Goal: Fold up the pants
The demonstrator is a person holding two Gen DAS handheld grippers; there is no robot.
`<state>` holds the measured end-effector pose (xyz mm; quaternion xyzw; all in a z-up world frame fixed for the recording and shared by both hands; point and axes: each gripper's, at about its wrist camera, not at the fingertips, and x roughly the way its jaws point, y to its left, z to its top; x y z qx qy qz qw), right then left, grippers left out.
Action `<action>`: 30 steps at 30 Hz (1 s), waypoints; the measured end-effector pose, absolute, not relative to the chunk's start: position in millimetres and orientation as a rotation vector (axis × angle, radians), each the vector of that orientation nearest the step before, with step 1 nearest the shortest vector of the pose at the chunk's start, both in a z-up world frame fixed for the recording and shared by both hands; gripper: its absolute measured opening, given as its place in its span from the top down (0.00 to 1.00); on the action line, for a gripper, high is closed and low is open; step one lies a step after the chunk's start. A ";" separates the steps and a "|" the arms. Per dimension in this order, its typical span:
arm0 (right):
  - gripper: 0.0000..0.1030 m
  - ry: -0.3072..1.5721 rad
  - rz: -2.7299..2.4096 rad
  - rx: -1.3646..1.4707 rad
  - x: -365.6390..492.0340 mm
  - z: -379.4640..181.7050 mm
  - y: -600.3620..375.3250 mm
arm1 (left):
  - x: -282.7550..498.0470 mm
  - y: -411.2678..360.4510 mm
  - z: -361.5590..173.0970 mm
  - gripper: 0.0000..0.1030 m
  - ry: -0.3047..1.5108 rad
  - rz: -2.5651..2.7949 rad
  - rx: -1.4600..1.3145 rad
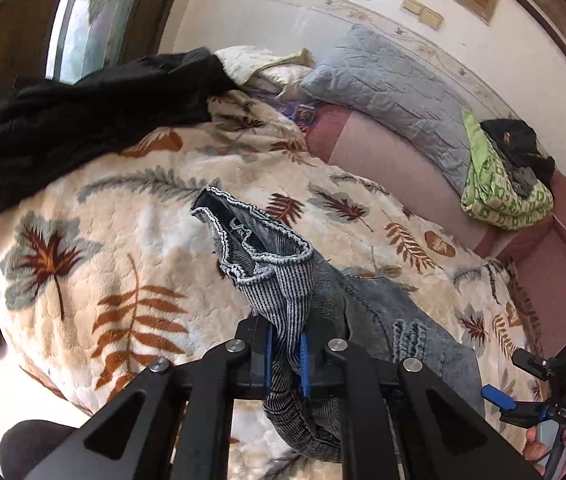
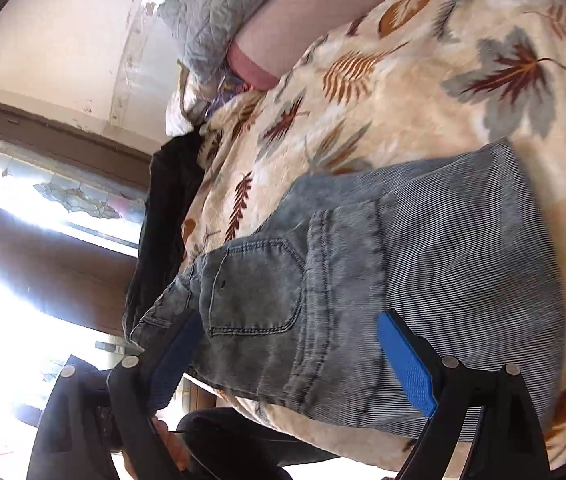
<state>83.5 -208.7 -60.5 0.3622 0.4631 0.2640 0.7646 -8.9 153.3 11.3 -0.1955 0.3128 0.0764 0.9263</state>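
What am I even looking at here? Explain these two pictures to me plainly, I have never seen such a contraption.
No robot here: a person holds a two-finger gripper in each hand, each with a camera looking along its fingers. The left view shows the left gripper shut on the ribbed waistband of the grey pants, lifting it off a leaf-patterned blanket on a bed. The right gripper appears there at the edge. The right view is tilted sideways: that gripper is open, its blue fingers either side of the pants' back pocket. A grey pillow and dark clothing lie behind.
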 end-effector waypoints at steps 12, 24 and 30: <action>0.11 0.791 0.435 1.146 64.0 -101.0 -338.6 | 1.1 -92.5 26.3 0.90 0.629 -0.156 0.165; 0.11 0.641 0.356 1.196 37.7 -93.4 -391.5 | 7.4 -137.9 -29.3 0.54 0.878 -0.380 0.181; 0.11 0.714 0.430 1.076 34.8 -80.0 -370.9 | -14.7 -50.5 29.2 0.36 0.697 -0.268 -0.093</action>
